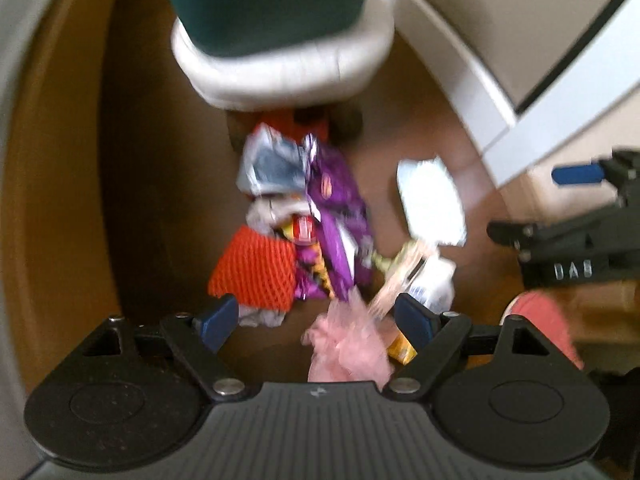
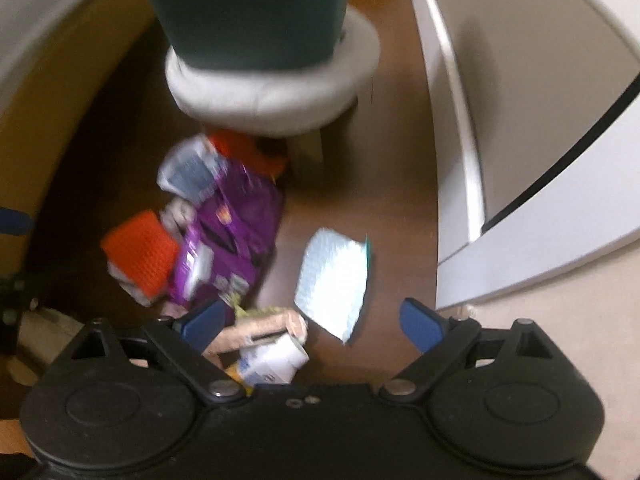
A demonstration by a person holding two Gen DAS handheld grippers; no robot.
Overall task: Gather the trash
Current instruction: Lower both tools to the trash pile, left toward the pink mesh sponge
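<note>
A heap of trash lies on the brown floor below a stool: a purple wrapper (image 1: 336,216) (image 2: 232,240), an orange foam net (image 1: 256,272) (image 2: 140,256), a silver-blue packet (image 1: 272,164) (image 2: 192,172), a white-blue bubble pouch (image 1: 432,204) (image 2: 334,280), a tan wrapper (image 2: 256,328) and a white carton (image 2: 276,360). My left gripper (image 1: 320,320) is open above the heap, with pink crumpled plastic (image 1: 348,348) between its fingers but not clamped. My right gripper (image 2: 312,320) is open and empty over the pouch; it also shows in the left wrist view (image 1: 560,208).
A stool with a white cushion rim (image 1: 280,68) (image 2: 272,92) and a dark green top stands just behind the heap. A white cabinet (image 1: 520,60) (image 2: 520,160) stands at the right. A pale curved wall (image 1: 16,160) bounds the left. A pink object (image 1: 548,324) lies at the right.
</note>
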